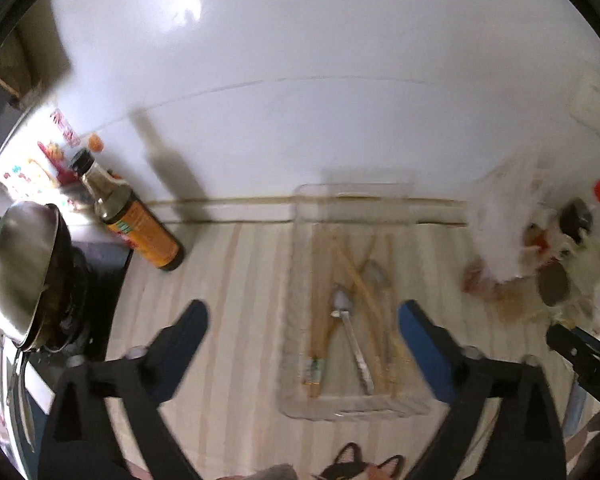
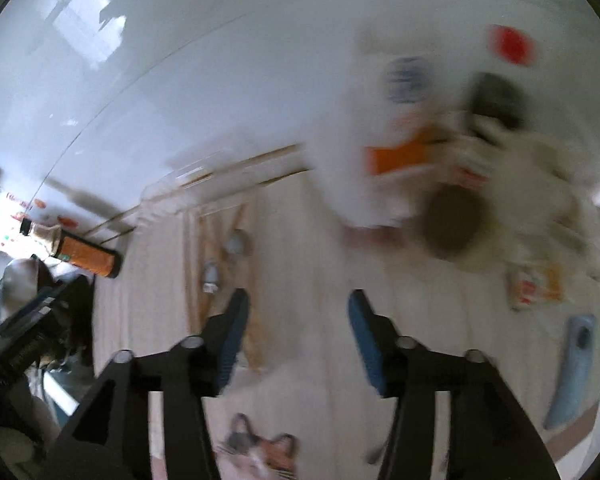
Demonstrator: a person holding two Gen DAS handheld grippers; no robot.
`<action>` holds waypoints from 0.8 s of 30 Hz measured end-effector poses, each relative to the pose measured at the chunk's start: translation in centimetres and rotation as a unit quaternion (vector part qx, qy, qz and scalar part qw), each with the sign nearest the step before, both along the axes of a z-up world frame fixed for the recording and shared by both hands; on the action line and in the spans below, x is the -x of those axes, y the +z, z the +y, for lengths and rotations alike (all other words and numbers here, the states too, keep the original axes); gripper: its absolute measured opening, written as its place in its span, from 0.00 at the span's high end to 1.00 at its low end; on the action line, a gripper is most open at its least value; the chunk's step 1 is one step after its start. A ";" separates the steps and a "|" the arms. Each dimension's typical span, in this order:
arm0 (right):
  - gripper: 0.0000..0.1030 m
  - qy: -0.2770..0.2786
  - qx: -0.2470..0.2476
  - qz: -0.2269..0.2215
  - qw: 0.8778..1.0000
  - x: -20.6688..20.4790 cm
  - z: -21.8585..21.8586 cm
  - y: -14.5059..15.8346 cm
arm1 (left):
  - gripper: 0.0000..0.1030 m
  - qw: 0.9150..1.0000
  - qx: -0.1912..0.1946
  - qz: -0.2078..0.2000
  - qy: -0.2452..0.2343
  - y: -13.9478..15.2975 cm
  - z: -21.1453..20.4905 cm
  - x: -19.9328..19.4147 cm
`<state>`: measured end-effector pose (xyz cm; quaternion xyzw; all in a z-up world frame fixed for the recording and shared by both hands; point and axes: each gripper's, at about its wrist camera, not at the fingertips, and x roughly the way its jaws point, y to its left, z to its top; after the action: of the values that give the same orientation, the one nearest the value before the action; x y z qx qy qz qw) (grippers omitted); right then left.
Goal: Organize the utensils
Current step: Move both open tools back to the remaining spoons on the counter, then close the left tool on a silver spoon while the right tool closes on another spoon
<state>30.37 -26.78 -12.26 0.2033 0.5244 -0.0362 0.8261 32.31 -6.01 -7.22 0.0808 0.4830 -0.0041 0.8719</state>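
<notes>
Left gripper [image 1: 302, 334]: fingers spread wide, empty, hovering above the clear tray [image 1: 300, 216]. Tray at 12 o'clock from the fingertips, on the striped counter [image 1: 228, 280], long axis running 6 to 12. Inside: spoon [image 1: 350, 334], bowl toward 12, handle toward 6; chopsticks [image 1: 356, 276] roughly parallel, some crossed. Bottle [image 1: 140, 224] at 10 o'clock, well apart.

Right gripper [image 2: 298, 336]: fingers partly apart, nothing between; view blurred. Tray at 11 o'clock; pile of bags [image 2: 480, 168] at 1 o'clock.

Judged step: release into tray complete. Next: locate any remaining loose utensil, align fingers across its shaft.
</notes>
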 end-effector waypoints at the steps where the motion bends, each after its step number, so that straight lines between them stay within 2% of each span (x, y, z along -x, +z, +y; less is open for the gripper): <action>1: 0.38 -0.010 0.004 -0.004 1.000 1.2 -1.1 0.1 | 0.00 1.000 -0.001 -0.003 -0.007 -0.1 -0.9 0.7; 5: 0.36 -0.062 0.024 0.005 0.998 7.0 -6.3 -0.6 | 0.00 0.998 -0.006 0.005 -0.060 -1.6 -5.9 3.7; 9: 0.36 -0.109 0.013 0.043 0.993 11.8 -11.1 -3.1 | 0.00 0.990 -0.004 0.072 -0.119 -6.3 -11.7 6.2; 11: 0.36 -0.128 0.007 0.061 0.990 13.7 -13.0 -4.8 | 0.02 0.982 -0.008 0.115 -0.149 -9.7 -14.6 7.2; 13: 0.36 -0.141 -0.002 0.079 0.987 15.3 -14.6 -6.6 | 0.11 0.972 -0.026 0.156 -0.175 -13.1 -17.0 8.1; 15: 0.36 -0.153 -0.015 0.094 0.984 16.6 -15.9 -8.5 | 0.31 0.959 -0.047 0.195 -0.199 -16.3 -18.7 9.2; 17: 0.36 -0.160 -0.020 0.102 0.982 17.6 -16.9 -9.9 | 0.40 0.951 -0.056 0.221 -0.210 -18.4 -19.7 10.0; 18: 0.36 -0.165 -0.023 0.105 0.981 18.2 -17.4 -10.5 | 0.50 0.947 -0.059 0.234 -0.214 -19.4 -20.0 10.3; 20: 0.36 -0.170 -0.029 0.109 0.979 18.8 -18.1 -11.5 | 0.63 0.942 -0.060 0.251 -0.214 -20.6 -20.4 10.6; 21: 0.36 -0.174 -0.034 0.111 0.978 19.1 -18.4 -11.9 | 0.71 0.946 -0.054 0.238 -0.212 -20.3 -20.5 10.6; 22: 0.36 -0.176 -0.039 0.112 0.977 19.3 -18.6 -12.1 | 0.78 0.945 -0.053 0.240 -0.216 -20.4 -20.8 10.5; 23: 0.36 -0.177 -0.044 0.113 0.977 19.5 -18.8 -12.5 | 0.95 0.945 -0.043 0.244 -0.215 -20.5 -21.0 10.5; 24: 0.36 -0.176 -0.048 0.114 0.977 19.7 -18.9 -12.8 | 0.97 0.945 -0.038 0.250 -0.207 -20.6 -21.1 10.3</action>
<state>10.71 -45.67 -25.04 0.3268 0.5719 -0.1790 0.7308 21.97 -27.08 -27.80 0.2082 0.6577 -0.1867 0.6995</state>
